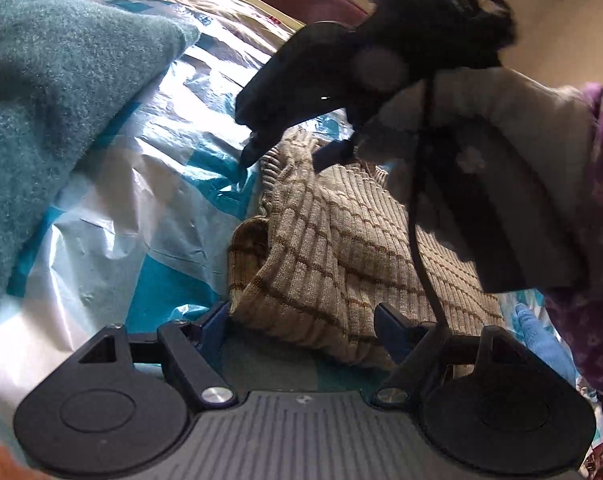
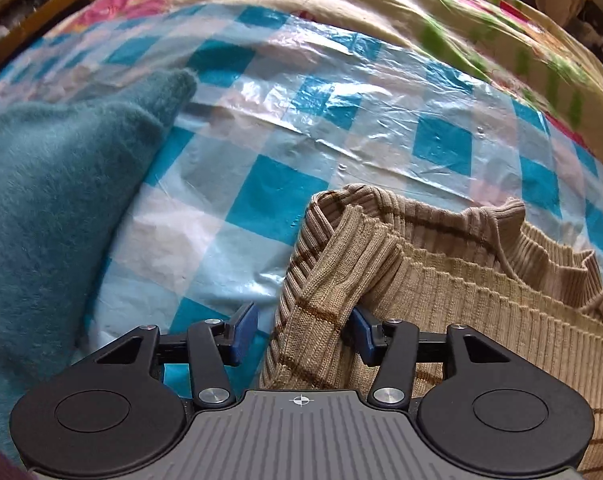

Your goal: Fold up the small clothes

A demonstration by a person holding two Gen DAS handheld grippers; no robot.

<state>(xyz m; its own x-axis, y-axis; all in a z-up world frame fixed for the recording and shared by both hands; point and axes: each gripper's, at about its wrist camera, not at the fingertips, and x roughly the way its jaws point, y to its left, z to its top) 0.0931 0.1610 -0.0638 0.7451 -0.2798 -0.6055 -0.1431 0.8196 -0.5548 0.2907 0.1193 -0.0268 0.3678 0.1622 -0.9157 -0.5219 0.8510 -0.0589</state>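
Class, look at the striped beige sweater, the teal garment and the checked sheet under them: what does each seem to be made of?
Sweater: ribbed knit, likely cotton or wool; matte, raised ribs. Teal garment: fuzzy wool or fleece; soft nap. Checked sheet: thin plastic; glossy, sharply creased.

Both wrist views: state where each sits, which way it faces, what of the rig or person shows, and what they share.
Left wrist: on the left hand-held gripper, angled down at the tan ribbed sweater; shows its open blue pads, the right hand-held gripper and a purple sleeve.
Right wrist: on the right hand-held gripper, steeply down over the sweater's cuff; only its open pads show.
Shared: sweater, teal fleece, checked plastic sheet.
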